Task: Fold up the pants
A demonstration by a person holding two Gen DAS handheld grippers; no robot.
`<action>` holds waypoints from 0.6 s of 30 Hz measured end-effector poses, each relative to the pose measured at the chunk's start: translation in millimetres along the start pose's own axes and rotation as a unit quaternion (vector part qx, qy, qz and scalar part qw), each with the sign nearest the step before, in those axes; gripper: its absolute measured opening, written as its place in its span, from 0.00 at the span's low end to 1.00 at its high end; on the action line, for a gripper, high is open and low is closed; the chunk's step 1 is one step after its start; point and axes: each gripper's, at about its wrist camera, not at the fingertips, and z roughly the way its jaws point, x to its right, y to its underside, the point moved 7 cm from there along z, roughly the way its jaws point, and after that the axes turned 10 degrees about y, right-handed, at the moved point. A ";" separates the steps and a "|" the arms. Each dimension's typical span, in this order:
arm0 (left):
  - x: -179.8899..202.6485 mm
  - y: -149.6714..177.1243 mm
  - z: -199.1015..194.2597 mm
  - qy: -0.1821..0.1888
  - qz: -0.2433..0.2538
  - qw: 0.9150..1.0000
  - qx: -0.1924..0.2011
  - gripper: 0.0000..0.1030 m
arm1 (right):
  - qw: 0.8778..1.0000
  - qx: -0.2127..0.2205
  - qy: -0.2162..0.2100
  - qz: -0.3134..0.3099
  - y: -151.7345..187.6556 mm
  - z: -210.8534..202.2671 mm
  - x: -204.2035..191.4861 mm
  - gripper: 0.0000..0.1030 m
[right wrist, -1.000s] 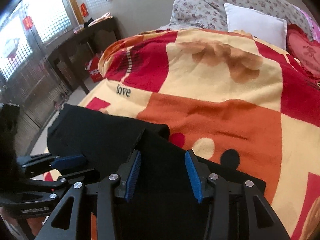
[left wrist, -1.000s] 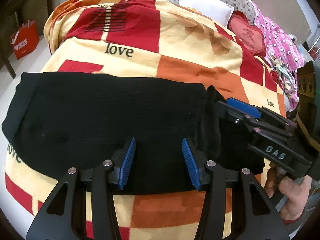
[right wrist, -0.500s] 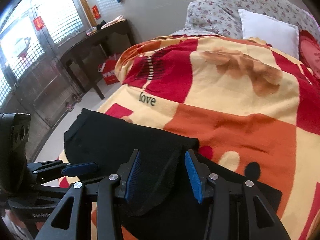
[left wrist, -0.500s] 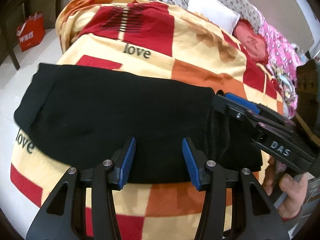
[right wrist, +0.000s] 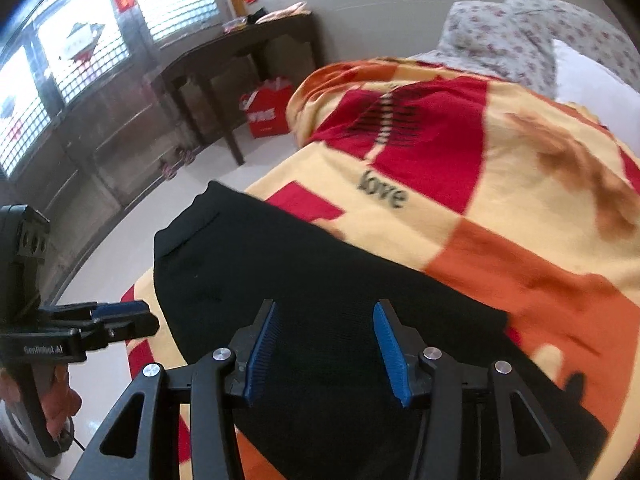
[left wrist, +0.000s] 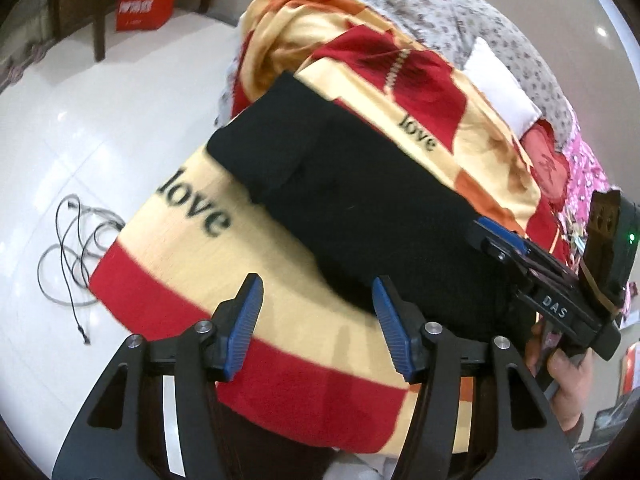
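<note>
Black pants (left wrist: 360,200) lie folded in a long strip across the near side of a bed, on a red, orange and cream blanket (left wrist: 224,272). They also show in the right wrist view (right wrist: 320,280). My left gripper (left wrist: 316,328) is open and empty, raised over the blanket's near edge, just left of the pants. My right gripper (right wrist: 324,352) is open and empty, hovering over the right part of the pants. It shows in the left wrist view (left wrist: 496,236) at the pants' right end. The left gripper shows at the left of the right wrist view (right wrist: 120,316).
A white pillow (left wrist: 500,80) and floral bedding (left wrist: 460,20) lie at the bed's head. A red bag (left wrist: 146,2) stands on the white floor by a dark table (right wrist: 240,52). A loose cable (left wrist: 72,248) lies on the floor left of the bed.
Both grippers have lifted and pulled back toward the bed's near-left edge. The left view has swung left and now shows floor. The pants lie flatter, with the fold laid down.
</note>
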 end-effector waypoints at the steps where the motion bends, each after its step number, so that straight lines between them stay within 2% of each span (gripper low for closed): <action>1: -3.4 1.9 2.1 0.003 -0.006 1.000 -0.003 0.55 | 1.000 -0.005 0.000 -0.004 0.3 6.2 -3.7 0.46; 6: -2.0 -1.2 9.0 0.017 -0.006 1.000 -0.002 0.58 | 0.999 -0.010 0.012 -0.028 -5.7 28.7 -17.6 0.48; 8: 1.7 -5.3 13.7 0.029 -0.001 1.000 0.000 0.62 | 1.000 -0.011 0.014 -0.024 -9.6 32.1 -15.8 0.49; 14: 6.8 -22.7 25.0 0.068 -0.018 0.997 0.007 0.62 | 0.999 -0.010 -0.024 0.029 -14.6 30.8 -2.8 0.49; 18: 7.5 -35.0 30.0 0.080 -0.029 0.996 0.014 0.62 | 0.999 0.002 -0.032 0.028 -25.2 27.2 -7.5 0.49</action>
